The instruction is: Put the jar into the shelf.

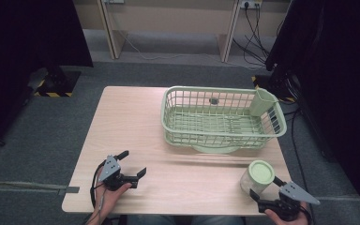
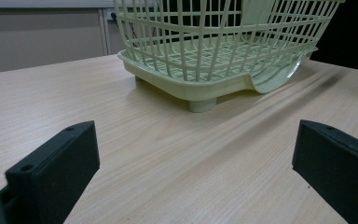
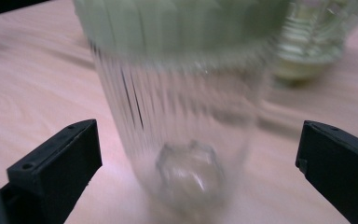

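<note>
- No legible text, labels, brand marks or numbers in the high view, the left gripper view or the right gripper view.
- Only sign-like marking: yellow-and-black hazard striping (image 1: 52, 93) on the floor at the base of a dark stand, far left of the counter (image 1: 136, 122); a similar striped strip (image 1: 258, 80) sits at far right. Neither carries any wording.

Jar (image 3: 177, 116) blurred, its green lid (image 3: 177, 23) cut off above
</note>
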{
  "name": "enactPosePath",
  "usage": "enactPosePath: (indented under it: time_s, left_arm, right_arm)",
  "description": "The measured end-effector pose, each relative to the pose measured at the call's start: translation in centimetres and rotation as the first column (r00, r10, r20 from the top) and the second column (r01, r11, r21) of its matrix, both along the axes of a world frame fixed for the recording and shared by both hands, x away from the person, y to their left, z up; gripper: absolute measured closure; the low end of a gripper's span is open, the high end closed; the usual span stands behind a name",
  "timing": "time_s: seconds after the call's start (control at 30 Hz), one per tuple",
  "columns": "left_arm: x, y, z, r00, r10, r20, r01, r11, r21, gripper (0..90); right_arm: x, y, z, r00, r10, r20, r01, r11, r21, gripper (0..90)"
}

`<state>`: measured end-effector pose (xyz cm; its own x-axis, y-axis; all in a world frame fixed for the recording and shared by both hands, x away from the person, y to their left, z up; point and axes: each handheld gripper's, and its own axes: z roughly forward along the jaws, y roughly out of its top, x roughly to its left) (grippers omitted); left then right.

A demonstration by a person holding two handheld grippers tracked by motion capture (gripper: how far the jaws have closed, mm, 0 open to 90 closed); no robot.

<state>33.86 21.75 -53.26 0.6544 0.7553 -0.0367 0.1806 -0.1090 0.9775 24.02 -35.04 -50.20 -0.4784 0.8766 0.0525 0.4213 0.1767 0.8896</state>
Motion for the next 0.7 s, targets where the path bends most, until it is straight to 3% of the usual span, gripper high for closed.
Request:
enactPosePath:
  time_s: [0.03,0.17,0.2,0.27,0.47,0.7]
  left_arm:
    - [0.0,0.0,0.0,1.0,0.0,0.0,0.0,1.0,0.0,0.2]
    - [0.0,0.0,0.0,1.0,0.0,-0.001,0.0,1.0,0.001,0.2]
    - [0.0,0.0,0.0,1.0,0.0,-0.001,0.0,1.0,0.001,0.2]
    - [0.1,0.0,0.0,1.0,0.001,-0.006,-0.001,1.0,0.002,0.1]
    - [0.1,0.0,0.0,1.0,0.001,-0.006,-0.001,1.0,0.002,0.2]
    - [0.1,0.0,0.0,1.0,0.003,-0.005,-0.003,1.0,0.003,0.2]
  right_arm:
    - [-1.8,-1.3,1.5,1.0,-0.004,0.0,0.004,1.0,-0.017,0.7]
    - [-1.8,-1.3,1.5,1.0,-0.004,0.0,0.004,1.0,-0.017,0.9]
    - [-1.8,-1.1,2.3,0.9999,0.007,0.015,-0.007,1.0,-0.021,0.9]
    - [-1.8,-1.1,2.3,0.9999,0.007,0.015,-0.007,1.0,-0.021,0.9]
    - [-1.0,-0.1,3.7,0.9985,0.049,0.024,-0.049,0.999,0.008,0.9]
    - [0.4,0.7,4.6,0.9969,0.069,0.039,-0.069,0.998,-0.01,0.9]
